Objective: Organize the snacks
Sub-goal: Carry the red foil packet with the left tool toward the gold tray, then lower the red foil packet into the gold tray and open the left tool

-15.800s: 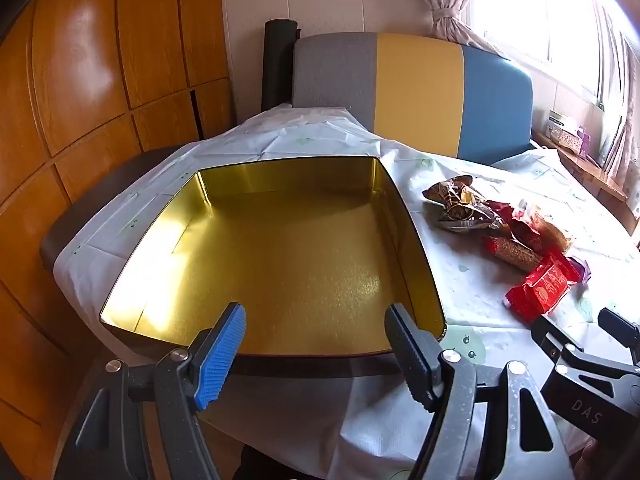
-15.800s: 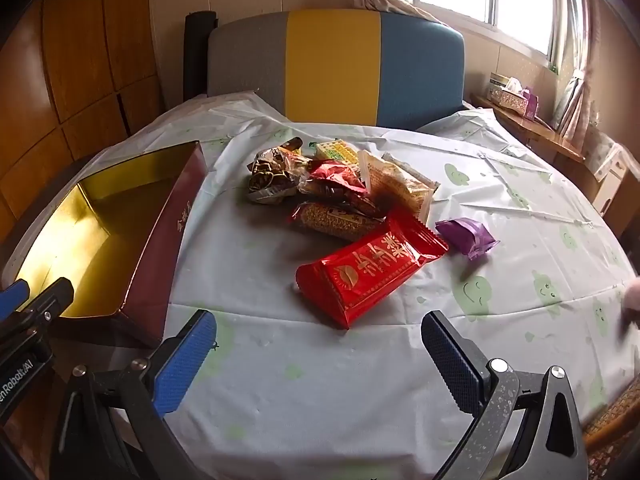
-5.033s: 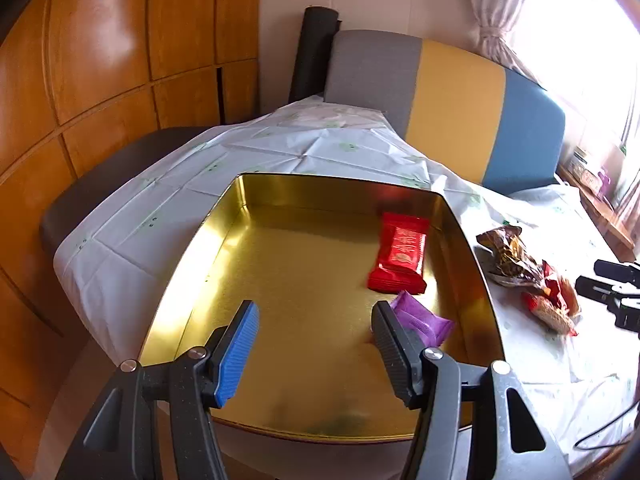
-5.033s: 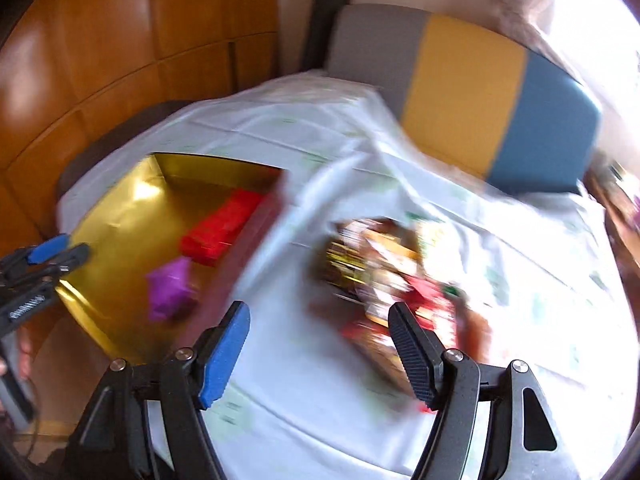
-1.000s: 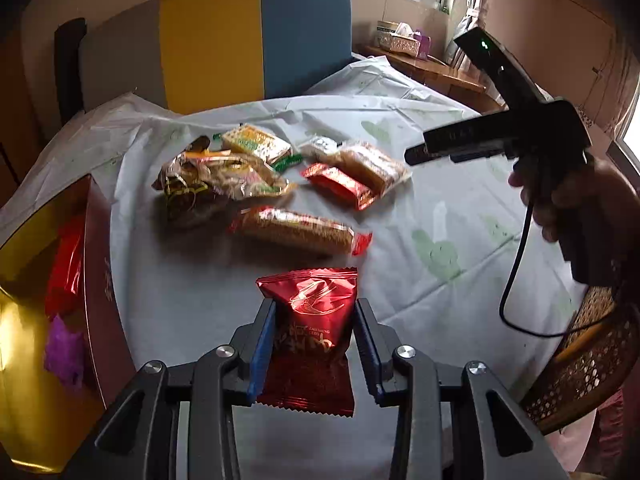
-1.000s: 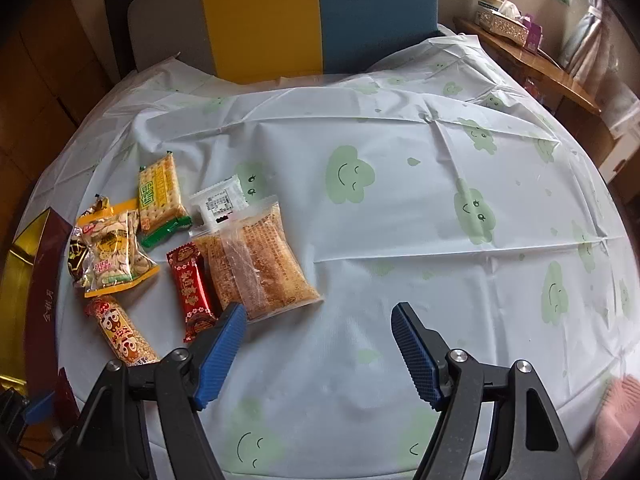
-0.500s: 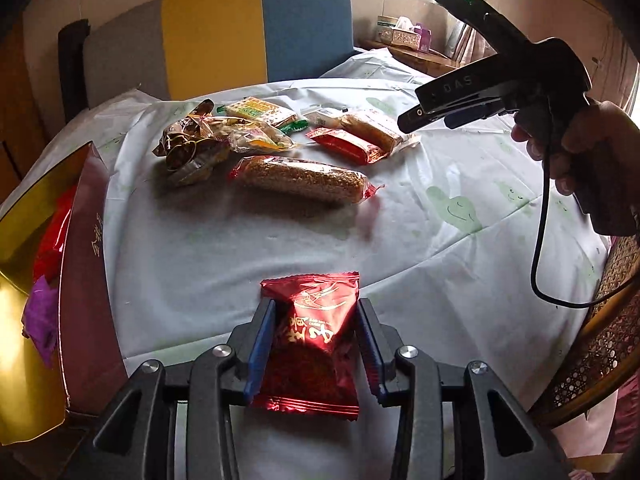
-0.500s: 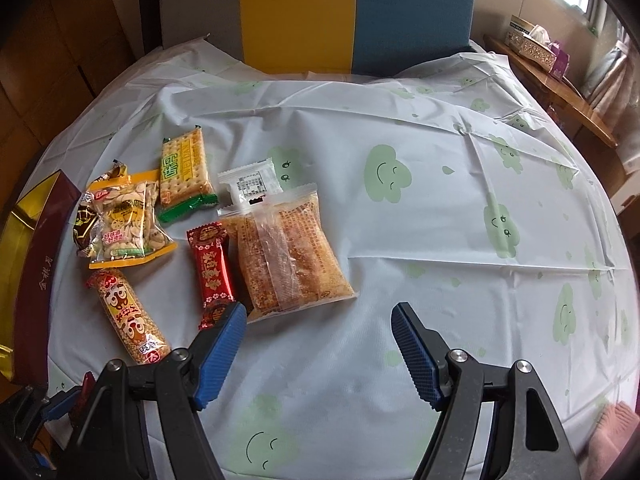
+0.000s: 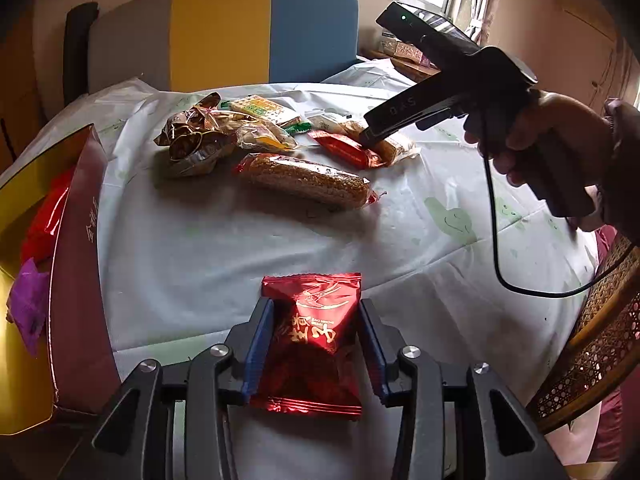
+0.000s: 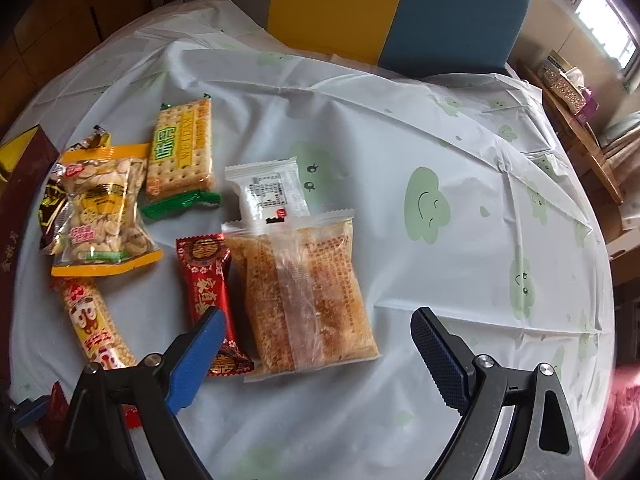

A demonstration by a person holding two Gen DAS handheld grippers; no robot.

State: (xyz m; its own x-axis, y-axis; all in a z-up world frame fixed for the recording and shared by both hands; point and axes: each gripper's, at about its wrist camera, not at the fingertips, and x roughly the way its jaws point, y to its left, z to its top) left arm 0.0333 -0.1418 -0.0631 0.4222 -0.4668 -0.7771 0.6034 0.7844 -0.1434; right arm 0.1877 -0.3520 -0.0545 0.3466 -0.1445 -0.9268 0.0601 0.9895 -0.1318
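My left gripper [image 9: 316,336] is shut on a shiny red snack packet [image 9: 312,340] and holds it above the table's near edge. The gold tin [image 9: 76,240] stands at the left with a red packet [image 9: 44,216] and a purple packet [image 9: 28,308] inside. My right gripper [image 10: 316,344] is open and hovers just above a clear bag of golden crisps [image 10: 308,292]; in the left wrist view the right gripper [image 9: 372,136] reaches down to the snack pile. A red candy bar [image 10: 210,280], a cracker pack [image 10: 180,152], a peanut bag [image 10: 104,220] and a white packet [image 10: 272,192] lie around it.
A long cereal bar [image 9: 304,180] lies mid-table. The round table has a white cloth with green smiley clouds [image 10: 428,204]. A grey, yellow and blue chair back [image 9: 224,36] stands behind. A wicker chair [image 9: 592,344] is at the right.
My left gripper has lifted the red packet slightly and drawn back toward the table's near edge. My right gripper has dropped closer to the crisps bag and the snack pile.
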